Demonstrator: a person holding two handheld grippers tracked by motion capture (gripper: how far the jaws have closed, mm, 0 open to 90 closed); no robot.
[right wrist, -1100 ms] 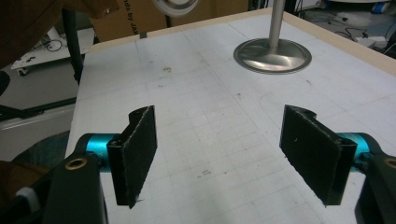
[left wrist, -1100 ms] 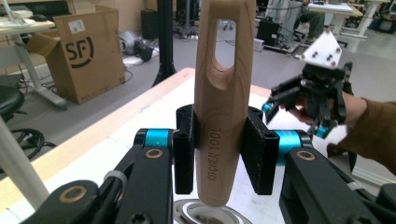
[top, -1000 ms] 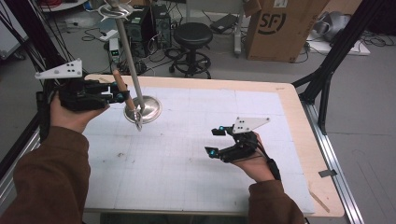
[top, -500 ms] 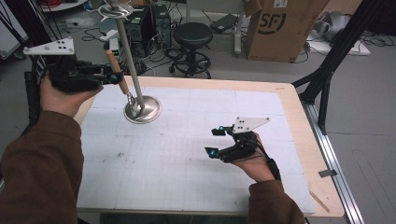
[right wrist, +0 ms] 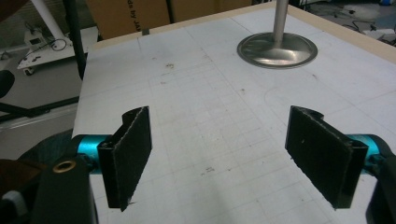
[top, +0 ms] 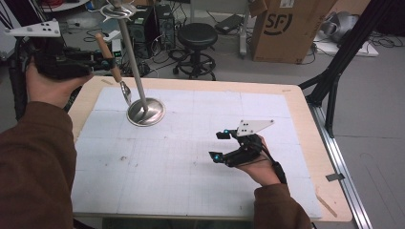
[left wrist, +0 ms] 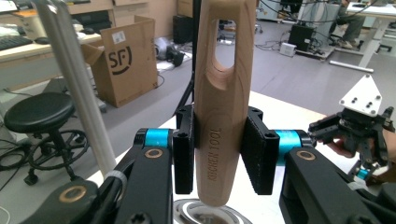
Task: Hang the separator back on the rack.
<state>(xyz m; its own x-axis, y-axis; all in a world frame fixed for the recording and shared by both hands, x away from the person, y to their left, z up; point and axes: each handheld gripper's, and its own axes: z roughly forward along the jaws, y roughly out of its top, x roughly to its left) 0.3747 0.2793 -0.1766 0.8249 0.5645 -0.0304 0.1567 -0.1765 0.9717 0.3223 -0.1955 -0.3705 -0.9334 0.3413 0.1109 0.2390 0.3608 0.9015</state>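
Two tongs, one spoon held aloft

Left tongs (top: pixel 98 59) clamp the wooden handle of a spoon (top: pixel 114 71), held above the counter's (top: pixel 191 167) far left corner, its metal bowl hanging just beside the steel stand (top: pixel 143 112). Right tongs (top: pixel 222 145) rest low over the counter, well apart; their jaws have just been opening, nothing between them.

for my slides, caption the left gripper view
Left gripper jaws clamp a wooden spoon handle beside the metal stand's pole.
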